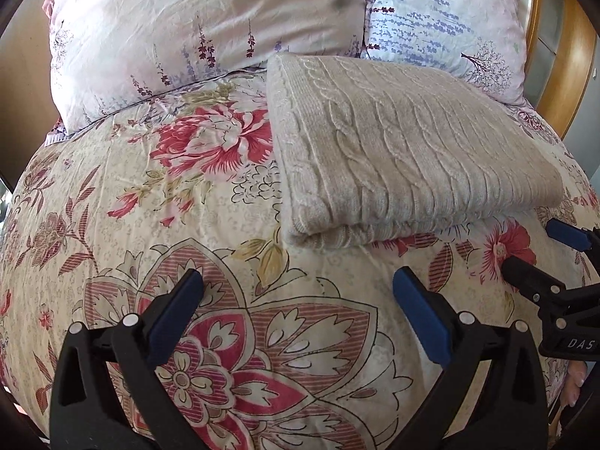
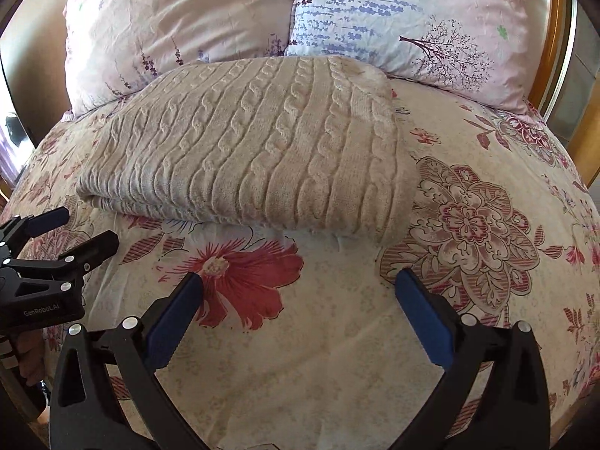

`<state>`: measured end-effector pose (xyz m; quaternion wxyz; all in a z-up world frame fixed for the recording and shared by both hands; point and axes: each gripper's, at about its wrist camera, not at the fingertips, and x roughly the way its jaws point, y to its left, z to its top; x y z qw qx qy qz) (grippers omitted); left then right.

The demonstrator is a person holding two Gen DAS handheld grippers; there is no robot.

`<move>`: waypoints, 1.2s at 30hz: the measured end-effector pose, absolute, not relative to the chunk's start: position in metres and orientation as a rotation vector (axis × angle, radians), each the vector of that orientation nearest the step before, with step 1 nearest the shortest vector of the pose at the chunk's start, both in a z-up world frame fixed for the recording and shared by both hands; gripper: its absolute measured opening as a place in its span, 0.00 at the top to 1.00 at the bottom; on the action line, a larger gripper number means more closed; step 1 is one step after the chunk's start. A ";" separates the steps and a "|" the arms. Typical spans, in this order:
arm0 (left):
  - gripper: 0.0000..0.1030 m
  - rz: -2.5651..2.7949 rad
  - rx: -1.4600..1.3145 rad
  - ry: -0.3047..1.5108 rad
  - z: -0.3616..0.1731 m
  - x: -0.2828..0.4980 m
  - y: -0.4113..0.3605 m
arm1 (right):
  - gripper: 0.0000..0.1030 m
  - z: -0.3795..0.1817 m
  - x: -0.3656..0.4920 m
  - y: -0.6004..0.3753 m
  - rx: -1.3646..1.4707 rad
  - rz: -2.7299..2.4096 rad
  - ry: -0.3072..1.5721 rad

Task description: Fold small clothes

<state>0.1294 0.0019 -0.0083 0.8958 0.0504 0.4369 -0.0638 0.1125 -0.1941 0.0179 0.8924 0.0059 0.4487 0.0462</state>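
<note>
1. The left claw [image 1: 298, 281] stands wide open over the floral quilt [image 1: 112, 225] with nothing between its pads; the sweater lies ahead and to its right, apart from it.
2. The sweater [image 2: 255, 150], a beige cable-knit, lies on the bed folded into a thick rectangle, its doubled edge facing the claws and its far end just short of the pillows. No sleeve or loose flap shows, so the fold looks done or nearly so; at most a last tidy or setting aside seems left. No other clothes are in view.
3. The right claw [image 2: 298, 281] is likewise spread open and empty, hovering over a red flower print just short of the sweater's near edge.
4. Surface: a soft, slightly rumpled quilt, cream with red and pink blooms. Two pillows [image 1: 195, 30] lean at the head, one pink, one pale blue with lavender sprigs.
5. Room: a curved wooden headboard [image 2: 555, 37] shows at the right edge; little else of the room can be made out.
</note>
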 end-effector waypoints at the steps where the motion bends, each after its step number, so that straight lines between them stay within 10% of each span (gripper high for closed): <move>1: 0.02 -0.134 0.103 0.906 -0.008 0.129 0.002 | 0.01 0.017 0.113 -0.193 0.000 0.089 0.934; 36: 0.02 -0.147 0.103 0.901 -0.009 0.129 0.002 | 0.01 0.018 0.112 -0.194 0.015 0.057 0.921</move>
